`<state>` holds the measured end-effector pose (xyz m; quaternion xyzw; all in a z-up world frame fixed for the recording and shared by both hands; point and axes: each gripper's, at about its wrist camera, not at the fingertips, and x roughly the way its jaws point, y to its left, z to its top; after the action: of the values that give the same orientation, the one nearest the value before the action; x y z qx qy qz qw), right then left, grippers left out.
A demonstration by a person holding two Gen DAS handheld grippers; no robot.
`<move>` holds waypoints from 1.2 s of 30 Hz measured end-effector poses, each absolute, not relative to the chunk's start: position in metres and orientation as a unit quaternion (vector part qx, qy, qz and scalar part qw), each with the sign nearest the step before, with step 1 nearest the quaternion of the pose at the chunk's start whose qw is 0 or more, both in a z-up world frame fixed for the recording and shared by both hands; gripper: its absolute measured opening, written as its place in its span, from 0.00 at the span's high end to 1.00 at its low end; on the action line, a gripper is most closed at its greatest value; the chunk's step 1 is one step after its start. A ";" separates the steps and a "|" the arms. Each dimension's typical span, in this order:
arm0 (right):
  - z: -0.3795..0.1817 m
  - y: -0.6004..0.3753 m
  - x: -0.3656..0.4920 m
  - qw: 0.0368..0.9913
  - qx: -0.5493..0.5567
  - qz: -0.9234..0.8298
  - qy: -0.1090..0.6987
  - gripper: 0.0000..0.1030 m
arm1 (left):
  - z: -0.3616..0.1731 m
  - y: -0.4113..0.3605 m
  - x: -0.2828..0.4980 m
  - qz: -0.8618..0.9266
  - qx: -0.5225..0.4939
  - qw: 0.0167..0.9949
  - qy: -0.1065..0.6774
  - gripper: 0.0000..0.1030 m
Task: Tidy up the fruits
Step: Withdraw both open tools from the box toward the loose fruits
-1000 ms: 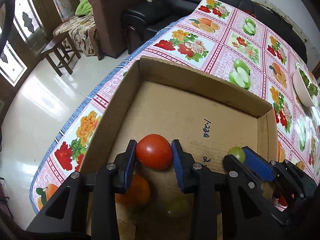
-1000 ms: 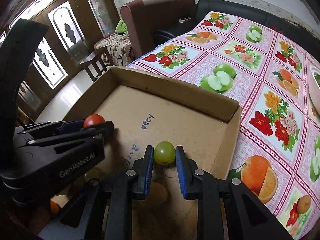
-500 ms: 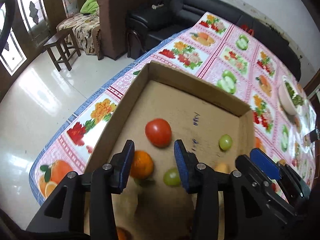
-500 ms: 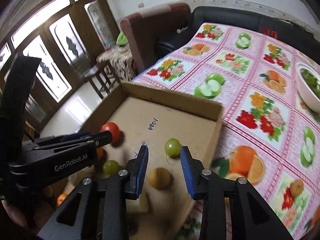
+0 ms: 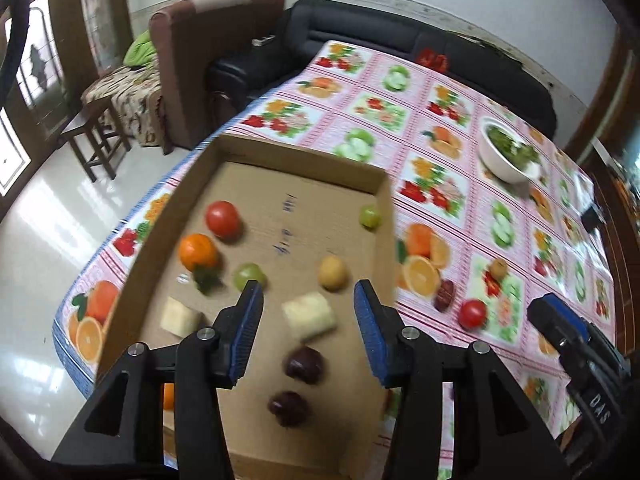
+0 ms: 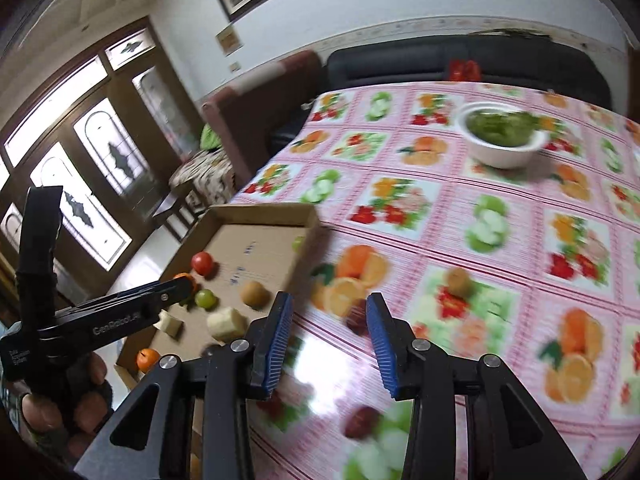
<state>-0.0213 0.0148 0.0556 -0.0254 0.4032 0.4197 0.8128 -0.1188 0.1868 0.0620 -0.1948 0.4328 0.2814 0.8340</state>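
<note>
Two grippers sit in your hands, and both have just been opening with nothing between the fingers. Your left gripper (image 5: 308,320) hangs over the near half of the cardboard box (image 5: 384,216), its blue pads spread and empty. Your right gripper (image 6: 328,336) is out over the table (image 6: 520,216), to the right of the box, its fingers likewise released and holding no fruit.

Inside the box, the red tomato (image 5: 222,219) lies on the far left, with the orange (image 5: 198,251) just nearer and beside it. A green grape (image 5: 249,276) rests near the orange. Another green grape (image 5: 369,216) sits at the far right, close against the box wall. A yellow-brown fruit (image 5: 332,273) lies between the two grapes, toward the right. Two pale cut chunks (image 5: 309,316) lie nearer you, and two dark round fruits (image 5: 303,364) lie nearest, between the left fingers in the left wrist view.

Outside the box, on the flowered cloth to its right, you have a small red tomato (image 5: 473,313), a dark fruit (image 5: 445,295) and a brown fruit (image 5: 499,268). A white bowl (image 5: 496,160) of greens stands far off on the table.
</note>
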 end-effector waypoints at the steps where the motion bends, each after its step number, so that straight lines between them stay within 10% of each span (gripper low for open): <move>1: 0.057 0.000 -0.020 0.818 -0.019 0.409 0.403 0.60 | 0.062 0.183 -0.119 0.279 -0.195 0.835 0.433 0.56; 36: 0.019 -0.210 0.043 0.878 0.057 0.217 0.423 0.55 | 0.016 0.086 -0.097 0.141 -0.187 0.833 0.502 0.56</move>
<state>0.0425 -0.2102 0.0185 0.0569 0.4228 0.2165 0.8781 -0.0966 0.0863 0.0161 -0.1873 0.5018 0.1406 0.8327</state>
